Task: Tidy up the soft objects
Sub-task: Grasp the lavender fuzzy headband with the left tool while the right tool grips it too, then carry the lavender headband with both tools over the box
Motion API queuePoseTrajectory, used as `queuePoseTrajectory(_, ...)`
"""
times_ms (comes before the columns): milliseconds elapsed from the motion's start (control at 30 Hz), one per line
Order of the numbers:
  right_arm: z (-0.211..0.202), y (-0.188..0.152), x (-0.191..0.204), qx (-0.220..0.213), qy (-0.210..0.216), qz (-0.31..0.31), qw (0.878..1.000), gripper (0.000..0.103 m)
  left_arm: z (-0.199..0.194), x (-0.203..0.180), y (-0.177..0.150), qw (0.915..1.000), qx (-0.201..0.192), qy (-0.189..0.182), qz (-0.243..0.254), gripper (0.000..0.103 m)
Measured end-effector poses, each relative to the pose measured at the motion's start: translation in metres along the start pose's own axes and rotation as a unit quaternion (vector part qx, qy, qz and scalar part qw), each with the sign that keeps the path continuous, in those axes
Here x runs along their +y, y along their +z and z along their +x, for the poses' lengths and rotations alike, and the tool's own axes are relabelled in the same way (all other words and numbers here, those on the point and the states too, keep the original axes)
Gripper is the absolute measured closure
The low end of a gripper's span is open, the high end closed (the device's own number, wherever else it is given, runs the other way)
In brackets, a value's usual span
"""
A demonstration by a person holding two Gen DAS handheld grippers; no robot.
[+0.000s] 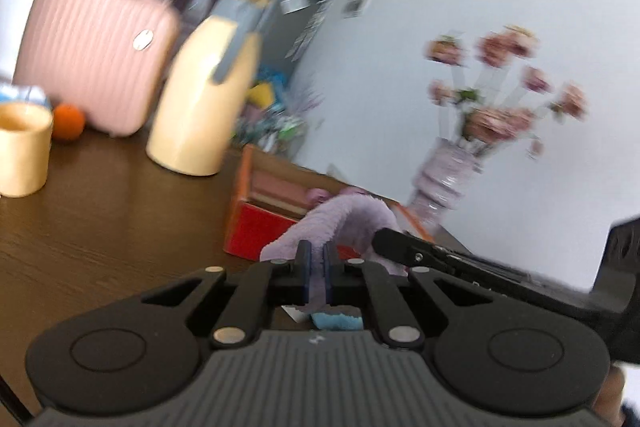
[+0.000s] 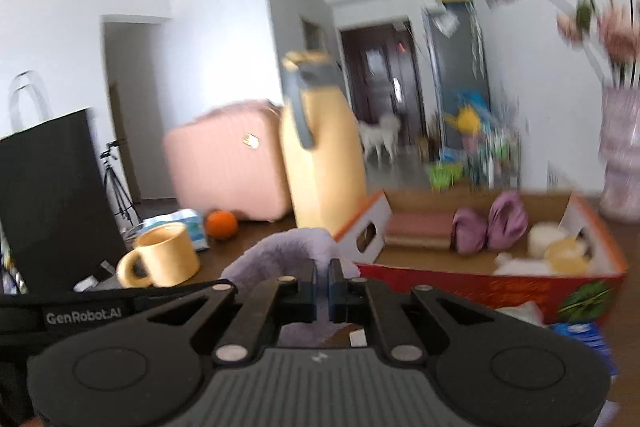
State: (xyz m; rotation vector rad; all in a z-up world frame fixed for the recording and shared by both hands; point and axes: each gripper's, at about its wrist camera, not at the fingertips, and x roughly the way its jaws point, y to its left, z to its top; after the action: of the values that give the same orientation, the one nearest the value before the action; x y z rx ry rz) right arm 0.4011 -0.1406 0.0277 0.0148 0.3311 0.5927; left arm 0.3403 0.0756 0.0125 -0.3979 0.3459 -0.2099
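Observation:
Both grippers are shut on one lilac plush cloth (image 1: 344, 217), held above the dark wooden table. My left gripper (image 1: 316, 255) pinches one end; the cloth arcs up and over toward my right gripper, whose finger (image 1: 404, 247) shows at the right. In the right wrist view my right gripper (image 2: 322, 273) pinches the same lilac cloth (image 2: 280, 251), with the left gripper's body at the lower left. The red and orange cardboard box (image 2: 480, 281) stands just beyond, holding purple plush items (image 2: 490, 227), a pink folded cloth (image 2: 420, 225) and pale soft things (image 2: 556, 247).
A yellow jug (image 2: 324, 163), a pink ribbed case (image 2: 228, 171), a yellow mug (image 2: 164, 255) and an orange (image 2: 221, 224) stand on the table's left. A black bag (image 2: 52, 203) is far left. A vase of pink flowers (image 2: 620, 155) stands right of the box. A blue packet (image 2: 584, 335) lies below.

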Motion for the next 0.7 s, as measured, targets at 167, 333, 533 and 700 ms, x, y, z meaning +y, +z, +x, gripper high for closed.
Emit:
queuePoseTrajectory(167,-0.045,-0.04,0.003,0.045,-0.014,-0.02,0.999,0.098,-0.019,-0.028,-0.044,0.9968,0.036,-0.003,0.072,0.096)
queuePoseTrajectory(333,-0.065,-0.083,0.001,0.122,-0.053,0.007,0.991,0.094,-0.02,-0.037,-0.085,0.9862,0.098,0.01,0.133,0.095)
queuePoseTrajectory(533,-0.12,-0.092,-0.005,0.115,-0.057,0.045,0.991,0.081,-0.062,-0.024,-0.11,0.9835,0.125,-0.018,0.13,0.072)
queuePoseTrajectory(700,-0.131,-0.075,-0.015,0.063,-0.047,0.082,0.994,0.064,-0.071,-0.019,-0.088,0.9926,0.1,-0.039,0.056,0.04)
